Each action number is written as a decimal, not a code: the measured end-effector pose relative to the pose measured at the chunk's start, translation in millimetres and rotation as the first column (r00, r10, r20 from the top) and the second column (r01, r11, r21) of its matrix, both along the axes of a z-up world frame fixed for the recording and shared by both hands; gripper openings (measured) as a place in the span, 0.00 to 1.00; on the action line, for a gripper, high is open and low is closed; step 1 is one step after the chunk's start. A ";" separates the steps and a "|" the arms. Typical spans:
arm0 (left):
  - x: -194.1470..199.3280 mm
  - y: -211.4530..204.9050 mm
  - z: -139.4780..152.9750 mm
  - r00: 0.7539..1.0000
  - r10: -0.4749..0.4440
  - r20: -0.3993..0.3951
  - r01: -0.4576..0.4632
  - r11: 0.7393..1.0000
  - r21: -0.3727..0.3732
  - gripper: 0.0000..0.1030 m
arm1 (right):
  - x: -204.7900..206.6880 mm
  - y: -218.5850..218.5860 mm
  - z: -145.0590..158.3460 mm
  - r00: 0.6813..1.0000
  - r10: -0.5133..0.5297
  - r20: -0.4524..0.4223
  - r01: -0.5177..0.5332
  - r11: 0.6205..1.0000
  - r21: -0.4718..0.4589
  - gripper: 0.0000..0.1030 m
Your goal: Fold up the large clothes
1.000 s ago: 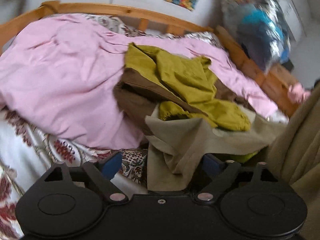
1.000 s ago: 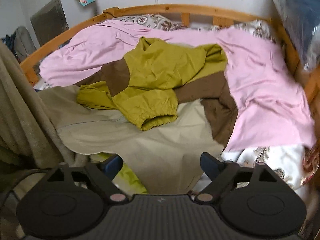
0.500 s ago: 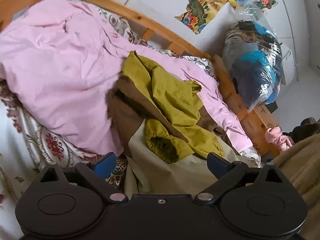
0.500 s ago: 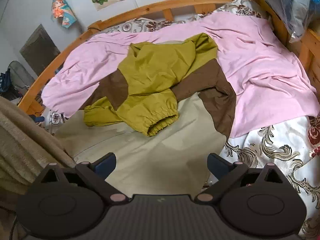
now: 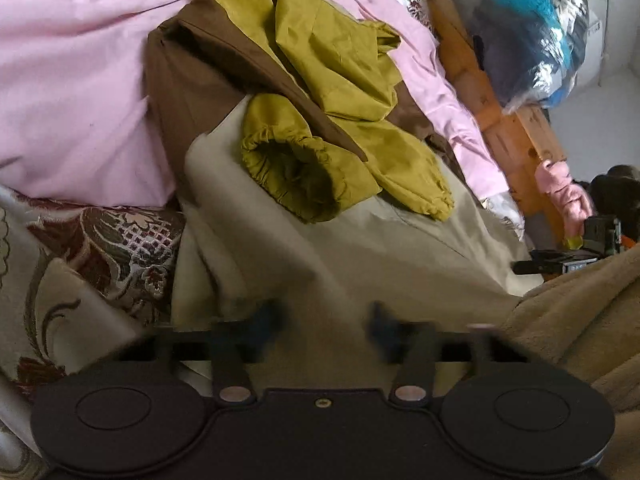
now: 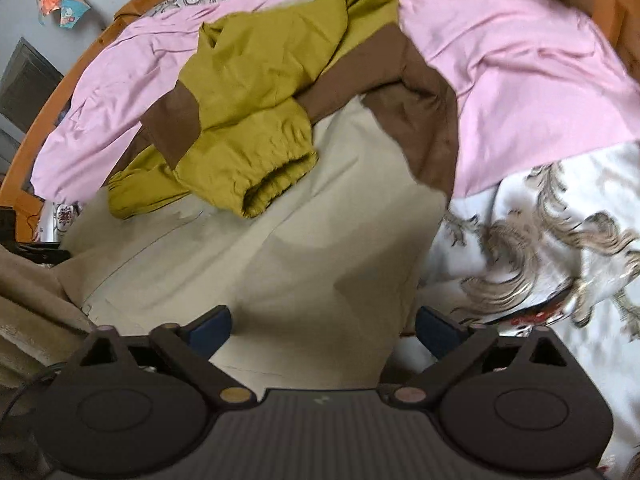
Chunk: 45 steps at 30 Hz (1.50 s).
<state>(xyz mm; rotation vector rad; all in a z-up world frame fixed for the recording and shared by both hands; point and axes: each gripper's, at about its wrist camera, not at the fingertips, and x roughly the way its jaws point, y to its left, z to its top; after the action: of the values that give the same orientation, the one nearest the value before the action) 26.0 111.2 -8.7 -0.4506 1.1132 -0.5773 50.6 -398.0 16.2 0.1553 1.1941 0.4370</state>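
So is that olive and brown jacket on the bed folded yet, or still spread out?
Not folded. The jacket lies loosely crumpled, one cuffed sleeve flopped across its beige lower panel, over the pink sheet.

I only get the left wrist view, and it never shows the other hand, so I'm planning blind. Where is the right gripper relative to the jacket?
Observer: The right gripper hangs over the beige lower part of the jacket. Its jaws are wide and closing, with beige cloth between them but not pinched.
Operator: Is it near the cloth's side edge?
Observer: Yes. The beige edge runs down to just beside the right-hand finger.
Operator: What lies past that edge?
Observer: A white bedspread with brownish scroll patterns, and no other garment.
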 end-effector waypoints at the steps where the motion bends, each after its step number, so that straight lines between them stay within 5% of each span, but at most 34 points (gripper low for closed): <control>1: -0.1 -1.2 1.6 1.000 0.007 0.003 -0.007 1.000 0.018 0.21 | -0.5 2.3 -1.5 1.000 0.003 -0.006 -0.003 1.000 -0.005 0.67; 6: -2.7 2.0 23.3 0.997 0.068 0.042 -0.067 0.998 -0.020 0.02 | -4.6 9.8 6.2 0.999 0.044 0.028 -0.044 0.999 0.018 0.12; 8: -2.7 10.3 38.0 0.991 0.107 0.074 -0.101 0.991 -0.084 0.01 | -7.2 12.1 17.3 0.997 0.035 0.063 -0.038 0.998 0.045 0.05; 12: 15.2 24.4 73.6 0.969 0.217 0.116 -0.184 0.953 -0.241 0.01 | 5.0 -9.5 57.0 0.983 -0.120 0.137 0.074 0.952 0.298 0.04; 15: 45.0 27.8 113.4 0.936 0.301 0.184 -0.237 0.923 -0.301 0.01 | 29.2 -28.1 95.8 0.938 -0.262 0.229 0.136 0.882 0.451 0.04; 21: 149.9 39.1 155.5 0.840 0.532 0.107 -0.440 0.783 -0.440 0.01 | 132.6 -42.1 127.1 0.839 -0.474 0.267 0.207 0.732 0.649 0.04; 25: 238.6 35.4 144.9 0.803 0.596 0.020 -0.526 0.723 -0.447 0.01 | 231.6 -35.8 115.0 0.802 -0.556 0.216 0.286 0.676 0.679 0.04; 30: 325.8 33.0 89.3 0.783 0.620 -0.053 -0.586 0.707 -0.395 0.03 | 339.8 -26.0 62.5 0.800 -0.580 0.155 0.370 0.680 0.633 0.04; 33: 357.7 38.4 59.5 0.786 0.610 -0.103 -0.599 0.708 -0.374 0.10 | 383.4 -20.4 19.4 0.801 -0.586 0.118 0.422 0.694 0.583 0.04; 35: 367.0 43.8 50.6 0.792 0.602 -0.104 -0.597 0.725 -0.345 0.26 | 403.3 -14.9 -7.6 0.805 -0.588 0.081 0.451 0.696 0.559 0.04; 38: 367.8 58.9 57.7 0.794 0.607 -0.006 -0.577 0.751 -0.321 0.56 | 415.4 -10.9 -40.8 0.816 -0.577 0.044 0.468 0.702 0.538 0.05; 41: 361.0 68.2 76.7 0.784 0.604 0.145 -0.563 0.790 -0.243 0.71 | 417.5 -13.3 -54.8 0.826 -0.562 0.040 0.448 0.698 0.559 0.05; 43: 358.0 65.1 87.6 0.802 0.538 0.260 -0.520 0.842 -0.140 0.76 | 415.8 -13.4 -54.7 0.844 -0.531 0.067 0.409 0.721 0.559 0.14; 45: 357.6 52.0 89.8 0.819 0.454 0.349 -0.477 0.879 -0.024 0.81 | 412.1 -11.2 -42.6 0.864 -0.487 0.125 0.354 0.766 0.537 0.45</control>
<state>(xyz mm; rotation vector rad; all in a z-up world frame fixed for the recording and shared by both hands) 383.6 163.2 81.2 -0.5218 0.6433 -0.1715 462.6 -409.2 -26.4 0.7864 0.7296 0.3399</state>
